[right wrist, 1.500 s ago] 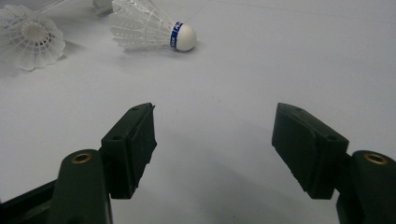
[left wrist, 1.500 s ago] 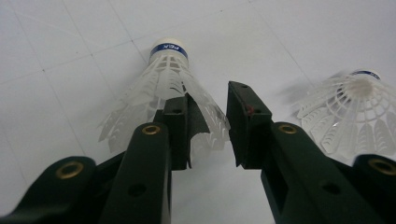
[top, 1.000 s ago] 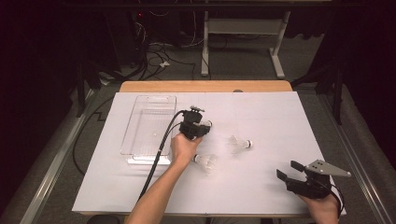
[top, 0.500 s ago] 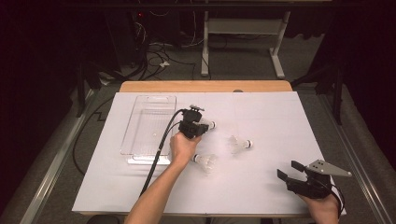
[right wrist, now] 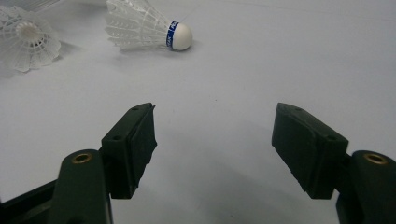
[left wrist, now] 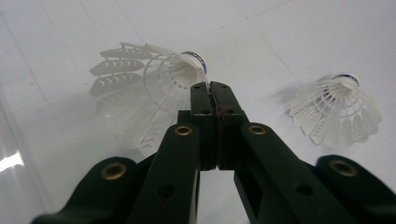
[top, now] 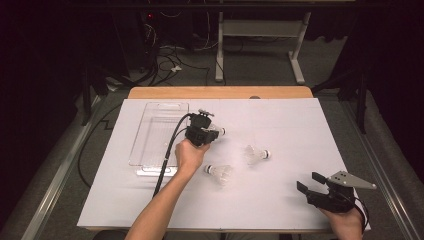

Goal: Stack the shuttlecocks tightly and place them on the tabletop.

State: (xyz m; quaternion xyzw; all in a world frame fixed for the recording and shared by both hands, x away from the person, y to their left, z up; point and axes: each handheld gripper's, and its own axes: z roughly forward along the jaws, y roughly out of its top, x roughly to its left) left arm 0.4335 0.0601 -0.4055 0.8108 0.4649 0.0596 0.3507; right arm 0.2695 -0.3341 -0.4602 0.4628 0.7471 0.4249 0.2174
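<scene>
Shuttlecock (left wrist: 154,84) pinched by the edge of its feather skirt between my left gripper's (left wrist: 208,86) pressed-together jaws, which have just been closing, just right of the clear tray (top: 150,135) on the white table (top: 300,125). A second shuttlecock (top: 257,154) lies at three o'clock, a third (top: 220,173) at five. My right gripper (right wrist: 212,140) rests spread and holding nothing at the table's four o'clock corner.

I read this as a lab or test room, not a home. Beyond my jaws lies a wooden table (top: 220,92) under a plain white sheet (top: 300,135). Past its far edge there is dark grey floor, a tangle of cables (top: 165,57) and the metal legs of a white stand (top: 257,45), with black surroundings on both sides.
</scene>
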